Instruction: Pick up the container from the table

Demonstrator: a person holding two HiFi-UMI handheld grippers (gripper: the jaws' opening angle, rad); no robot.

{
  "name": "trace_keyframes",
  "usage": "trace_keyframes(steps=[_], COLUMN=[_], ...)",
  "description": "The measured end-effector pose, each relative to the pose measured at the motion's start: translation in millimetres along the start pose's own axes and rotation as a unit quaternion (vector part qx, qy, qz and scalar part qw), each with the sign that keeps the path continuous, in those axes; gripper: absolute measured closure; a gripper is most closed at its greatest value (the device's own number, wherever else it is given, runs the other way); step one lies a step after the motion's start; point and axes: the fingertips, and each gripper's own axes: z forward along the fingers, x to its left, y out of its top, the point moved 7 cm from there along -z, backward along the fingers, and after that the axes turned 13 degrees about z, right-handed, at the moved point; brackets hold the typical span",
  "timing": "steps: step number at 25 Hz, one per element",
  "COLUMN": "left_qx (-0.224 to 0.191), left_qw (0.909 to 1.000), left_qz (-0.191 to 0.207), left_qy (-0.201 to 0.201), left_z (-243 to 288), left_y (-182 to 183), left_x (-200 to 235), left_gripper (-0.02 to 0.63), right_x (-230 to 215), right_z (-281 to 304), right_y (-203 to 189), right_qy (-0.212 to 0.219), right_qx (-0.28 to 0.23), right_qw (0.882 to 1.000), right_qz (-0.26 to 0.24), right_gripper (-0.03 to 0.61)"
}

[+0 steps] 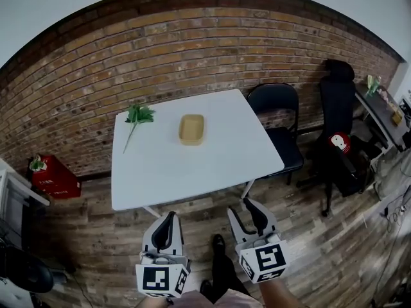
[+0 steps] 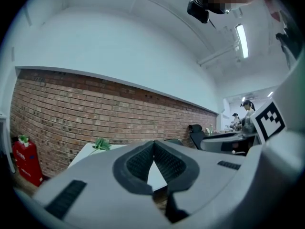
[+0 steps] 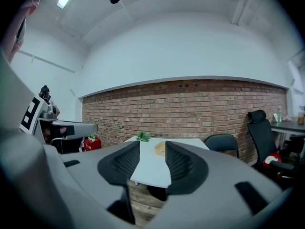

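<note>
Brick wall [image 1: 192, 37]: runs along behind the table's far edge and spans the whole width of the head view.
Floor [image 1: 321, 236]: wood planks, showing under the table and around it on every side.
Table [image 1: 192, 165]: white, square-topped, standing on its own legs; its far edge is near the wall and its near edge faces both grippers.
Office chair [image 1: 337, 95]: black and high-backed, well apart from the table on its right, with a red and white object on its seat.
Folding chair [image 1: 276, 108]: dark, just beside the table's far right corner, with its seat partly tucked beneath the top.
Red crate [image 1: 54, 178]: on the floor to the left of the table, against the wall, with something green on top.
Left gripper [image 1: 170, 217]: held above the floor just short of the table's near edge; its two dark pads meet at the tips with nothing between them.
Right gripper [image 1: 241, 205]: beside the left one, just off the table's near right corner; its jaws stand apart and empty, the table showing through the gap.
Container [image 1: 191, 129]: tan, shallow and rectangular, lying flat on the table in its far half, near the middle and well apart from both grippers.
Leafy greens [image 1: 138, 115]: on the table near its far left corner, left of the container and not touching it, the thin stem pointing toward the near left side.
</note>
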Motion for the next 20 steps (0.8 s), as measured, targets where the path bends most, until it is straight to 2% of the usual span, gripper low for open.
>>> trace_keyframes(steps=[10, 20], left_qx=[0.029, 0.029], left_qw=[0.9992, 0.9970], left_qz=[0.003, 0.015], left_qy=[0.026, 0.071], left_z=[114.4, 196.9], left_y=[-4.6, 14.4], left_x=[23.3, 47.7], left_gripper=[0.606, 0.606], right_x=[-63.0, -105.8], right_z=[115.8, 209.7], right_y=[16.0, 58.3], right_qy=[0.027, 0.064], right_qx=[0.030, 0.022], right_qw=[0.999, 0.998], right_qz=[0.019, 0.014], right_gripper=[0.410, 0.410])
